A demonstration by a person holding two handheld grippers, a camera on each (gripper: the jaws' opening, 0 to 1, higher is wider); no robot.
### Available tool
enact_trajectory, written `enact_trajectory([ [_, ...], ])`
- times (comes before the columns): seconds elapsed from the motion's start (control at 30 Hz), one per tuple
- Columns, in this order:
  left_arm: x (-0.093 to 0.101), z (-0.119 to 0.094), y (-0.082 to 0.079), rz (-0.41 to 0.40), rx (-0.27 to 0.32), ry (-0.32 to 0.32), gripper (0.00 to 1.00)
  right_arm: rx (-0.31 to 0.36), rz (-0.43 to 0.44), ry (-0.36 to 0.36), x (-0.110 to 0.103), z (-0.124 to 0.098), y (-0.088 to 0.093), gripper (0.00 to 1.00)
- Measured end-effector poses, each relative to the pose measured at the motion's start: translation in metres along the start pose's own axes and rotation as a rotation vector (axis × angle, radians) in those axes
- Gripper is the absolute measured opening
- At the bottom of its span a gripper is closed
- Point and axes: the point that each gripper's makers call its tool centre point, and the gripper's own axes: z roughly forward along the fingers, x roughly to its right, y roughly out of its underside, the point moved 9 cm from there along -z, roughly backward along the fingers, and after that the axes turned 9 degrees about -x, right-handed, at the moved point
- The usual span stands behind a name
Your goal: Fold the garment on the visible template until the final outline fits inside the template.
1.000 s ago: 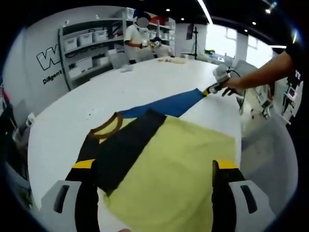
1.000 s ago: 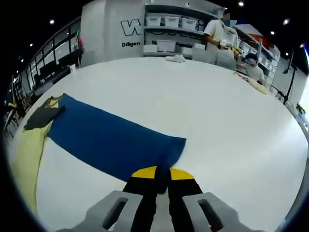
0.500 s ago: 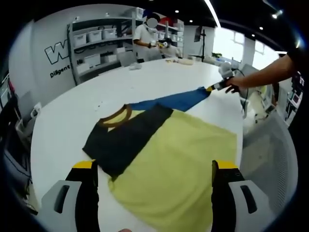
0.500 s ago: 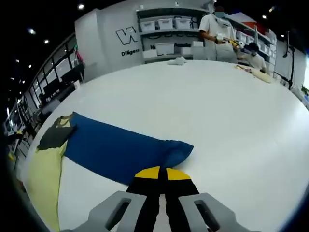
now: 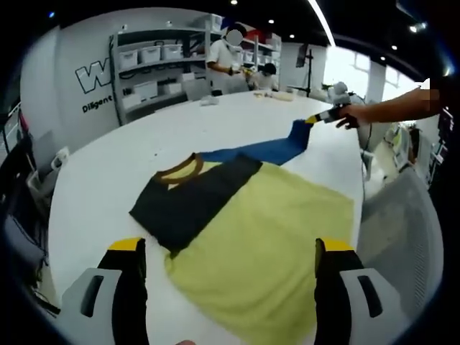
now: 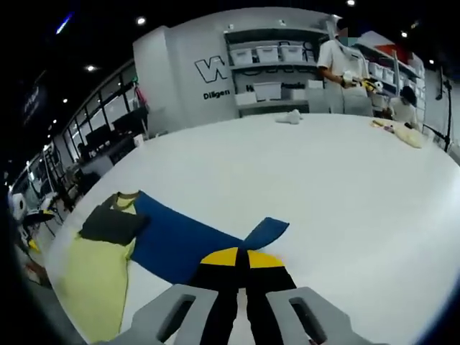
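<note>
L gripper [image 5: 228,259] hangs w/ jaws spread wide, nothing between them, just above the near edge of the white table [image 5: 108,172]. Garment [image 5: 251,223] lies flat on the table by that edge: black sleeve folded over the yellow body, brown collar. Its blue sleeve [image 5: 277,149] stretches toward the far right edge, cuff raised off the table. R gripper [image 6: 238,260], jaws pressed together, pinches that cuff. Shelves w/ bins and two people stand beyond the table's far edge.
</note>
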Motion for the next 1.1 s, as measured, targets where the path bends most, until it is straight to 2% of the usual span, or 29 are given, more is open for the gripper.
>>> enact_trajectory([
  [0.27,-0.003,-0.004,0.001,0.010,0.014,-0.015,0.92,0.035,-0.027,-0.065,-0.023,-0.003,-0.028,0.00],
  [0.6,-0.007,-0.007,0.015,-0.015,0.019,-0.031,0.93,0.094,-0.048,-0.130,-0.048,-0.011,-0.066,0.00],
  [0.97,-0.011,-0.016,0.014,-0.005,0.039,-0.047,0.93,0.176,-0.098,-0.209,-0.083,-0.026,-0.112,0.00],
  [1.1,-0.009,-0.017,0.015,-0.010,0.047,-0.049,0.93,0.200,-0.119,-0.213,-0.090,-0.030,-0.128,0.00],
])
